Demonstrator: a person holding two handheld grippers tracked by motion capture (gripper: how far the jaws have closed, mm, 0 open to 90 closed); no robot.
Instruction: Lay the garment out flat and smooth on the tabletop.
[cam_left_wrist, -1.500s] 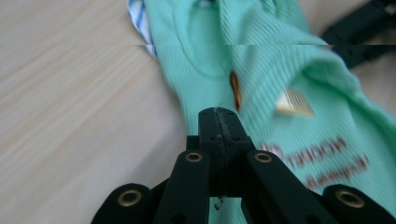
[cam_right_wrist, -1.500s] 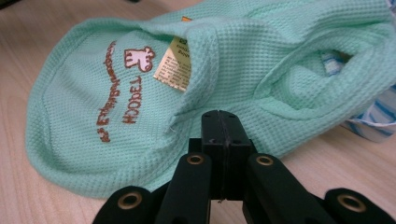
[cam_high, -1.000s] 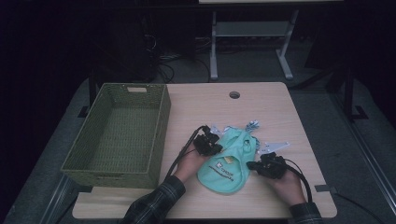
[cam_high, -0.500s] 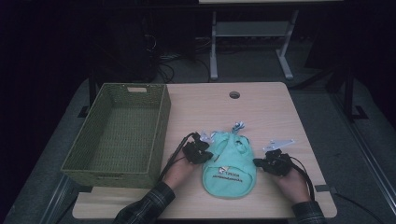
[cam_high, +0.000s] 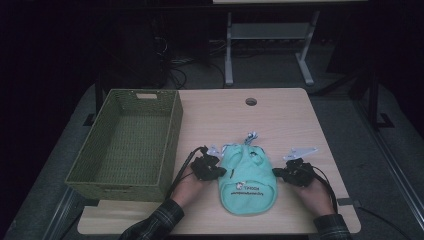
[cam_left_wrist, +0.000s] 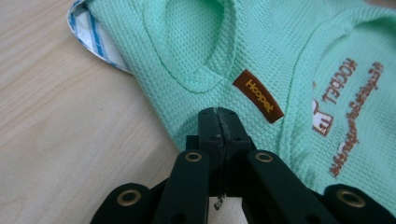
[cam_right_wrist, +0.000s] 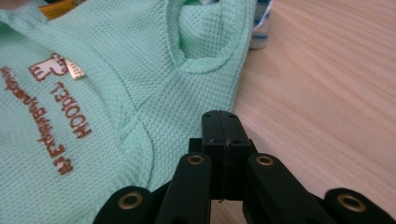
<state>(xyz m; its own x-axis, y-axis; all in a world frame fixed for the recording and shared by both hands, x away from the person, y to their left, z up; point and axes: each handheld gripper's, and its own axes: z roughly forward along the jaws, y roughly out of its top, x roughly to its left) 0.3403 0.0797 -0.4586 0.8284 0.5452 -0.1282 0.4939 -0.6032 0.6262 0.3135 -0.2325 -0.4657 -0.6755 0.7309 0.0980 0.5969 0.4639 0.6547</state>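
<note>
We hold mint pet shirt (cam_high: 248, 180): light, soft, floppy waffle knit. Left gripper (cam_left_wrist: 218, 112) and right gripper (cam_right_wrist: 221, 114) both clenched, pinching side hems. Grip seams; cloth sags.

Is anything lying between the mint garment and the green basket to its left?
Only the left gripper, with its hand, sits at the mint garment on the side facing the green basket. Otherwise that strip of table looks bare.
</note>
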